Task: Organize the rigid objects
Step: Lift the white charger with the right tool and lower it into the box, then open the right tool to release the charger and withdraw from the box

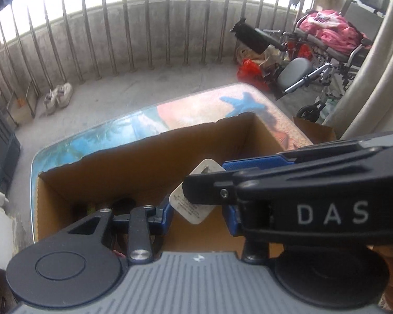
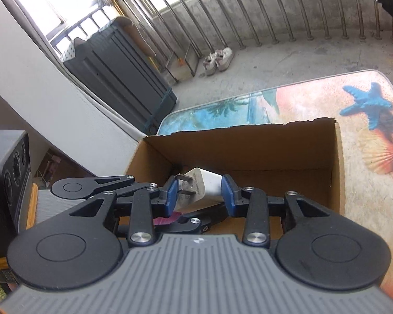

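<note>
A white plug-in charger (image 1: 188,209) (image 2: 209,180) with metal prongs hangs over an open cardboard box (image 1: 144,162) (image 2: 249,144). My right gripper (image 2: 199,191) is shut on it, blue pads pressed on both sides. In the left wrist view that gripper (image 1: 207,175) reaches in from the right across the charger. My left gripper (image 1: 197,209) also has the charger between its blue pads and looks shut on it, though the right-hand contact is hidden. One left finger (image 2: 194,223) shows just under the charger. Dark items (image 1: 118,204) lie in the box.
The box stands on a table (image 1: 91,141) (image 2: 314,99) with a beach-print top. Around it are a metal railing, shoes (image 1: 57,96), a wheelchair with pink cloth (image 1: 327,34), a red bag (image 1: 249,70), a dark cabinet (image 2: 123,73) and a white column (image 1: 374,78).
</note>
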A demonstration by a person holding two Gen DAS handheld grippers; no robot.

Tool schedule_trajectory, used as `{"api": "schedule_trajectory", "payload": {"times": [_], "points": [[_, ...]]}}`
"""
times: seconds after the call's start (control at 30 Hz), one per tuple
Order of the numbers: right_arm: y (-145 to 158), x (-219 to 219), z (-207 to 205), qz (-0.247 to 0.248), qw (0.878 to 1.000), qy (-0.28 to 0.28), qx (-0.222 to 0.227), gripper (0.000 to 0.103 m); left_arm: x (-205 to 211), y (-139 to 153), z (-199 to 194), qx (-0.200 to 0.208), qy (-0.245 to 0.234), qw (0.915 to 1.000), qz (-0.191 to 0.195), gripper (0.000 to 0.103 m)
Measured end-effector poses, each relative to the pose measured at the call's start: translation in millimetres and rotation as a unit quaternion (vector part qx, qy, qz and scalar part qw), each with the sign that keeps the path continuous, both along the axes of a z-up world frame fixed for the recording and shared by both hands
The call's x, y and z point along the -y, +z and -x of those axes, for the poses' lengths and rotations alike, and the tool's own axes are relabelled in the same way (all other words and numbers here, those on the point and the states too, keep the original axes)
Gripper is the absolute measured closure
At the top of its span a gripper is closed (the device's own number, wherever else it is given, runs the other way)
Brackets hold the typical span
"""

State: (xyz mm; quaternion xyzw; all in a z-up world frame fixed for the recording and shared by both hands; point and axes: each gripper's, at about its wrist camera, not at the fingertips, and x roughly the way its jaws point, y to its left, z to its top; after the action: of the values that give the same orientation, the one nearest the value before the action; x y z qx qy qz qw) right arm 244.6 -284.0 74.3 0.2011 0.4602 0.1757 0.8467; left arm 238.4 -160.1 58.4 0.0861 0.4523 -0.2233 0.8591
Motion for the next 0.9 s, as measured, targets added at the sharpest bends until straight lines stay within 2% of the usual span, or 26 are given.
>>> {"api": "schedule_trajectory", "payload": {"times": [0.17, 0.37, 0.53, 0.63, 0.67, 0.7, 0.73, 0.9], "points": [[-39, -3, -47, -0.005, 0.998, 0.01, -0.058, 0.068, -6, -35, -53, -0.081, 0.022, 0.9963, -0.017, 0.062], [-77, -2, -76, -0.024, 0.995, 0.015, -0.099, 0.067, -4, -71, -88, -0.131, 0.045, 0.9894, -0.044, 0.062], [-93, -3, -91, -0.029, 0.993, 0.02, -0.112, 0.066, -1, -82, -99, -0.137, 0.055, 0.9874, -0.058, 0.061], [-96, 0, -92, -0.041, 0.993, 0.019, -0.11, 0.066, -1, -83, -102, -0.135, 0.055, 0.9877, -0.056, 0.057], [-95, 0, -91, -0.041, 0.993, 0.019, -0.107, 0.066, -1, -82, -102, -0.135, 0.055, 0.9879, -0.053, 0.051], [-93, 2, -91, -0.041, 0.994, 0.019, -0.104, 0.066, -1, -80, -102, -0.134, 0.055, 0.9881, -0.052, 0.04], [-90, 2, -89, -0.04, 0.994, 0.018, -0.1, 0.065, 0, -78, -101, -0.131, 0.055, 0.9884, -0.052, 0.036], [-52, 12, -65, -0.039, 0.997, 0.01, -0.058, 0.056, -1, -53, -86, -0.104, 0.05, 0.9922, -0.046, 0.026]]}}
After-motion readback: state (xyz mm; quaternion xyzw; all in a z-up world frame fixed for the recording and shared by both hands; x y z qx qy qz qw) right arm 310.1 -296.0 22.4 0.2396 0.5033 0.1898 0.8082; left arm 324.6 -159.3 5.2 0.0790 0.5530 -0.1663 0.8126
